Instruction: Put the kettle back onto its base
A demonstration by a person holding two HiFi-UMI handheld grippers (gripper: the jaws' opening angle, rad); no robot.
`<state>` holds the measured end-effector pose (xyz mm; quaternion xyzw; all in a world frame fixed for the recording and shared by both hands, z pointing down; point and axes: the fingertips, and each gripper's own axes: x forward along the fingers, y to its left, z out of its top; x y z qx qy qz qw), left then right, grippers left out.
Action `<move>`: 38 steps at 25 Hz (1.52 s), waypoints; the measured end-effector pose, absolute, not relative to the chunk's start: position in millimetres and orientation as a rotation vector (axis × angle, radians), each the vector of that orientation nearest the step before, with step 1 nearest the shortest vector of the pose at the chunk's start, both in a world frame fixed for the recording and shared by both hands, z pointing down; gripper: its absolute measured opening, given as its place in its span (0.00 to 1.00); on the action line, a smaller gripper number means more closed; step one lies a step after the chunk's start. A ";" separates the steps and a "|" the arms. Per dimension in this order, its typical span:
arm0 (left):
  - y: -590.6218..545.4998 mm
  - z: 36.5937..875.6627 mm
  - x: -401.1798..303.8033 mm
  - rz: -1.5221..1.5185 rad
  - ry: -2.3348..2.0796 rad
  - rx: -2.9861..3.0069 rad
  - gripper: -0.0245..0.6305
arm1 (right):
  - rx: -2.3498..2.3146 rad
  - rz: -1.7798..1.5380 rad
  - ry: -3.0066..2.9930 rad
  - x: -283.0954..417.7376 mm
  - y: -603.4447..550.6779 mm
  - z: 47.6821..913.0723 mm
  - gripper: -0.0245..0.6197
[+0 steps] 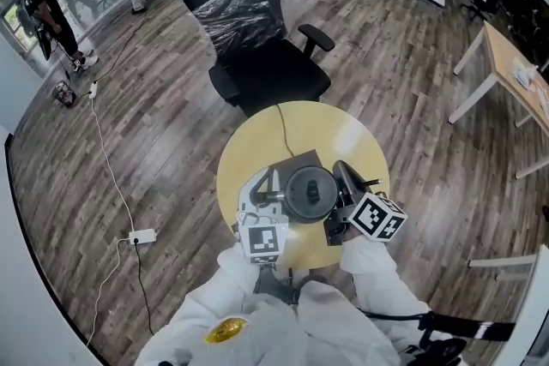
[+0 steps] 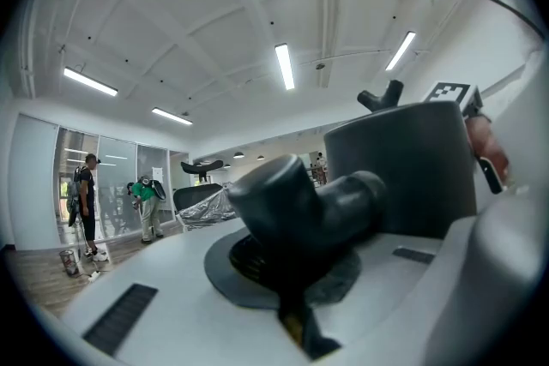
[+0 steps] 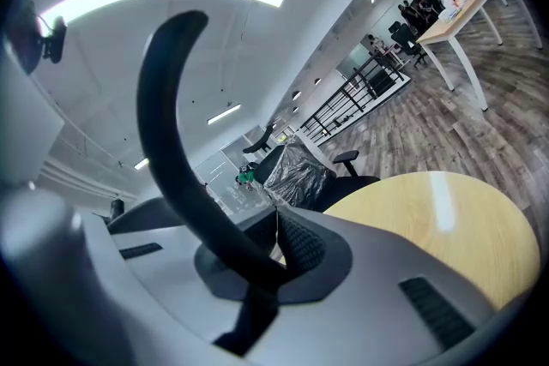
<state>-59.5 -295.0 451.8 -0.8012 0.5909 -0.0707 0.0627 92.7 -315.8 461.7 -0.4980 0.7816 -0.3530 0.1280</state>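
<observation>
The kettle [image 1: 309,193] is held low over the yellow table [image 1: 343,137]. The right gripper [image 3: 257,270] has its jaws shut tight on the black handle [image 3: 171,141] — the left gripper [image 2: 296,287] pinches a stubby dark part of the kettle. Next, I think: line it up over the base [image 1: 296,160] and set it down softly.

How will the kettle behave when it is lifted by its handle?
Probably stiff: the kettle looks rigid. The right tool grips the thin curved handle at one side, so it may tilt. Weight unclear; the closed lid hides any water.
</observation>
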 end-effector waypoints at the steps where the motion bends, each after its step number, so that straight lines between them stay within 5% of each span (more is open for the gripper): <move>1: -299.4 456.8 -60.3 -0.218 1.780 -2.421 0.04 | -1.449 -1.028 2.268 91.8 -319.4 466.8 0.06; 38: -369.0 604.0 -59.1 -0.540 1.866 -2.430 0.04 | -1.423 -1.102 2.324 93.2 -392.1 599.5 0.06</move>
